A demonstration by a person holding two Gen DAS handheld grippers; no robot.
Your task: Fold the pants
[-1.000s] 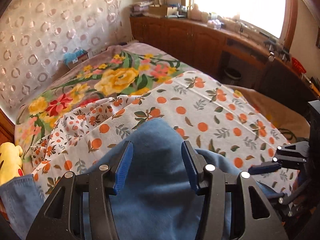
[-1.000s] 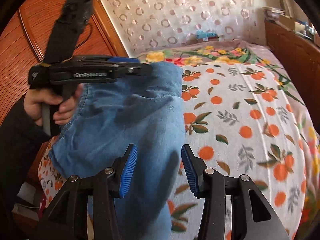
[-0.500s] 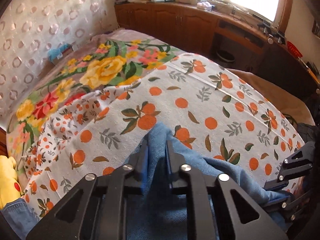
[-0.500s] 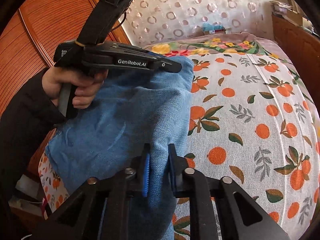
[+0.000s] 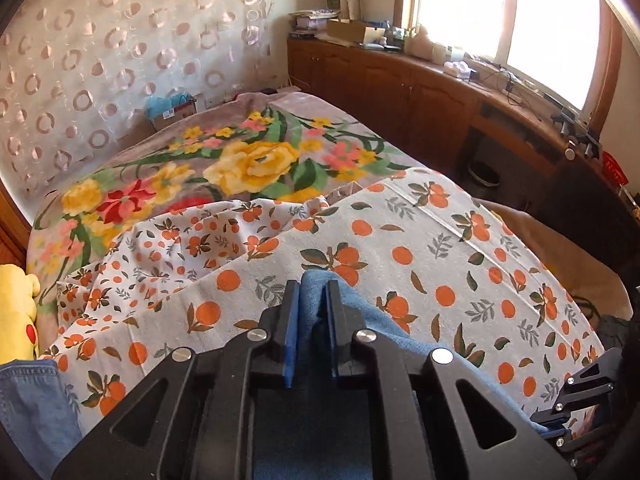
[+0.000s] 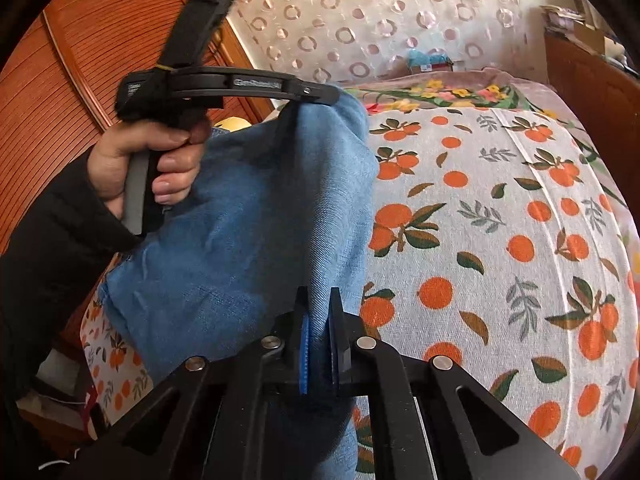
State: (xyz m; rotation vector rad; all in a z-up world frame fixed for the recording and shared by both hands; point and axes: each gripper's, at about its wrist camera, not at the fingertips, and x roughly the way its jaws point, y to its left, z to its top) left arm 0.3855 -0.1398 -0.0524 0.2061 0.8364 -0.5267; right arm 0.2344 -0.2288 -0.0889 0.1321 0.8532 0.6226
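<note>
Blue denim pants (image 6: 240, 216) bunched, lifted off orange-print sheet (image 6: 500, 240); right gripper (image 6: 319, 312) jaws closing on fabric, left gripper (image 5: 312, 300) jaws pinching it.

blue denim pants (image 6: 248, 216) (bunched), raised above bed

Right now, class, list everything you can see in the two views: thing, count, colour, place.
pants: one, blue denim, raised over the bed's near edge
sheet: one, white with oranges, on the bed
blanket: one, floral, far end
toy: one, yellow, left edge
cabinets: one row, brown, under the window
left hand-held gripper: black, shut on pants
right hand-held gripper: black, jaws closing on pants
hand: one, holding the left hand-held gripper's handle
</note>
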